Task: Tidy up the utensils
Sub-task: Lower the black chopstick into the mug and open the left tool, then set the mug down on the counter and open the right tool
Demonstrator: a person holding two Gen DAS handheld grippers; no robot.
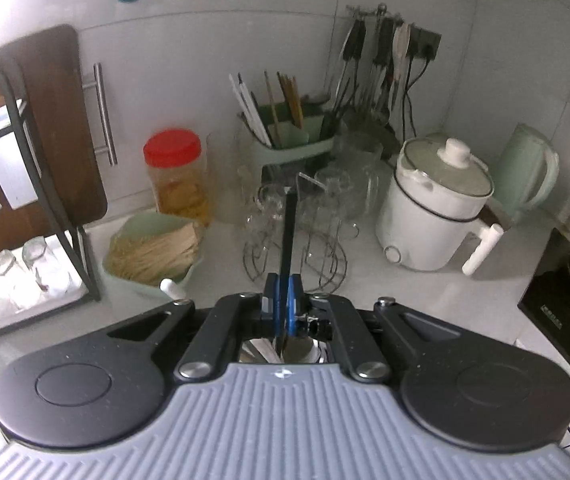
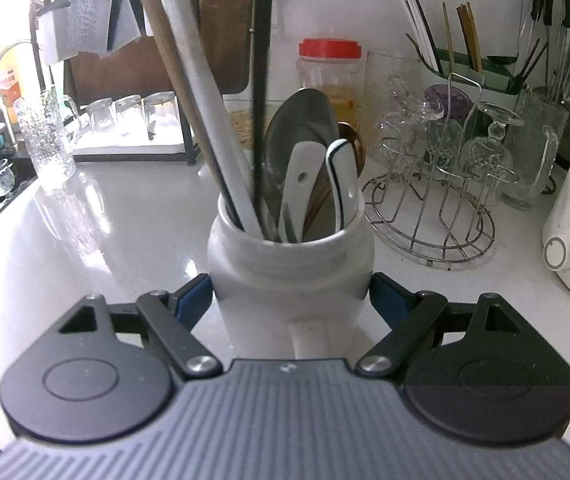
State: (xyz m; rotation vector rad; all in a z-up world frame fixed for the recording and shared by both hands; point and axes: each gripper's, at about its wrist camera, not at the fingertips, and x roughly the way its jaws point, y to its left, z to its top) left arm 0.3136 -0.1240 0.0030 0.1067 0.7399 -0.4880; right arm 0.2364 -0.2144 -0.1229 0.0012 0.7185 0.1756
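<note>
The left gripper (image 1: 284, 304) is clamped tight on a thin dark chopstick (image 1: 288, 236), its blue pads (image 1: 293, 308) pinched together on the stick's lower part, and the stick runs up and away from the jaws with its tip in front of the clear glasses. Just under the jaws a bit of the white jar's mouth, with shiny spoon bowls in it, shows through the gap in the gripper body. The right gripper (image 2: 291, 298) holds the white ceramic jar (image 2: 291, 276) from both sides, its blue pads (image 2: 193, 300) pressing on the jar's flanks, and the jar's handle points back at the camera. The jar stands on the white countertop (image 2: 125, 232) and is packed with utensils: a large metal spoon (image 2: 303, 128), two white ceramic spoons (image 2: 299, 184), one with a dark rim, a long white handle (image 2: 205, 112), a wooden handle and a thin dark stick (image 2: 259, 120) that rises out of the top of the view. Farther out, to the right of the jar, a wire rack (image 2: 433, 208) carries upturned glasses, and behind it a green caddy (image 1: 285, 136) holds more chopsticks. A red-lidded jar (image 1: 175, 172) stands near the back wall, with a bowl of noodles (image 1: 153, 252) in front of it, and a white electric pot (image 1: 433, 216) sits to the right.
</note>
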